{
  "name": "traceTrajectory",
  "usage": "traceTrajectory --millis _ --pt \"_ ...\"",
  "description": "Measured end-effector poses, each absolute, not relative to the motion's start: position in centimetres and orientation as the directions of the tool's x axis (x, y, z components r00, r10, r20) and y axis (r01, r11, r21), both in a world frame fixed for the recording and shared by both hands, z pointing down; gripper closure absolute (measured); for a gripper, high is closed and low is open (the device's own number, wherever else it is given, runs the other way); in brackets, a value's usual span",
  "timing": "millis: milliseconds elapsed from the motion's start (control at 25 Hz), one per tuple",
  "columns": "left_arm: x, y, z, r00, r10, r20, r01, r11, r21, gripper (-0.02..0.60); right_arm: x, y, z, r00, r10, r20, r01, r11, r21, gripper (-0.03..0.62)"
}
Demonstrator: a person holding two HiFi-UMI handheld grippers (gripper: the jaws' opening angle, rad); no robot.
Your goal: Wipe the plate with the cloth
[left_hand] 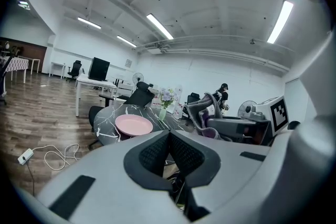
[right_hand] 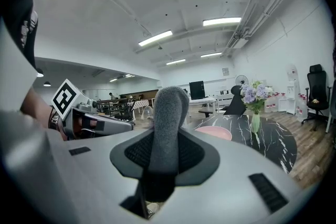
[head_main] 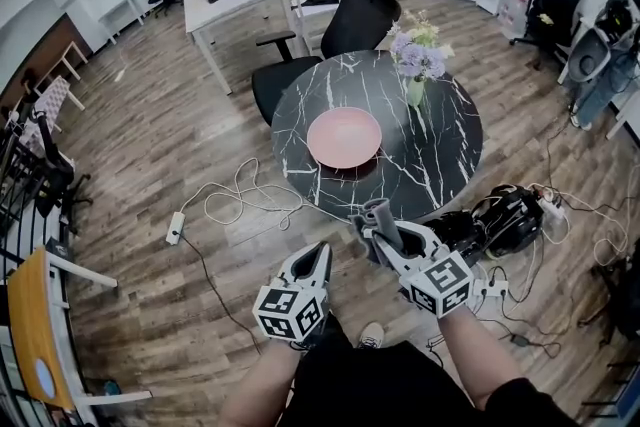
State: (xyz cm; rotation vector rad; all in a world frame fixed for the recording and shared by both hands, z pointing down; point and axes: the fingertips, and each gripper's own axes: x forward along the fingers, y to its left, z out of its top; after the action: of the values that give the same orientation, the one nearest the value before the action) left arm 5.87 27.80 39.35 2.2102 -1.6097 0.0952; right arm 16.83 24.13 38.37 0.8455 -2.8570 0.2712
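A pink plate (head_main: 344, 137) lies on the round black marble table (head_main: 450, 160), also visible as the plate (left_hand: 133, 125) and the plate (right_hand: 215, 132) in the two gripper views. My right gripper (head_main: 381, 220) is shut on a folded grey cloth (head_main: 383, 218), which stands up from between its jaws as the cloth (right_hand: 168, 123). My left gripper (head_main: 316, 260) is shut with nothing between its jaws (left_hand: 168, 152). Both grippers hover short of the table's near edge, over the floor, side by side.
A green vase of purple flowers (head_main: 417, 65) stands on the table right of the plate. A black office chair (head_main: 345, 30) sits behind the table. White cable and a power strip (head_main: 176, 227) lie on the wooden floor at left; a black bag (head_main: 512, 220) with cords at right.
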Motion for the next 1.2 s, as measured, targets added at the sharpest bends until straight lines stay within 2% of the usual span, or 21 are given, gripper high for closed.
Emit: traceTrajectory --millis 600,1200 --pt "3.7 24.6 40.1 0.323 -0.9 0.292 -0.924 -0.235 0.301 0.561 15.2 21.0 38.8 -0.824 -0.528 0.203 -0.559 0.817 -0.145 0.487" --pt "-2.2 15.4 42.0 0.376 -0.874 0.306 -0.899 -0.264 0.35 0.561 10.0 12.3 40.1 -0.78 -0.572 0.254 -0.616 0.774 -0.146 0.487"
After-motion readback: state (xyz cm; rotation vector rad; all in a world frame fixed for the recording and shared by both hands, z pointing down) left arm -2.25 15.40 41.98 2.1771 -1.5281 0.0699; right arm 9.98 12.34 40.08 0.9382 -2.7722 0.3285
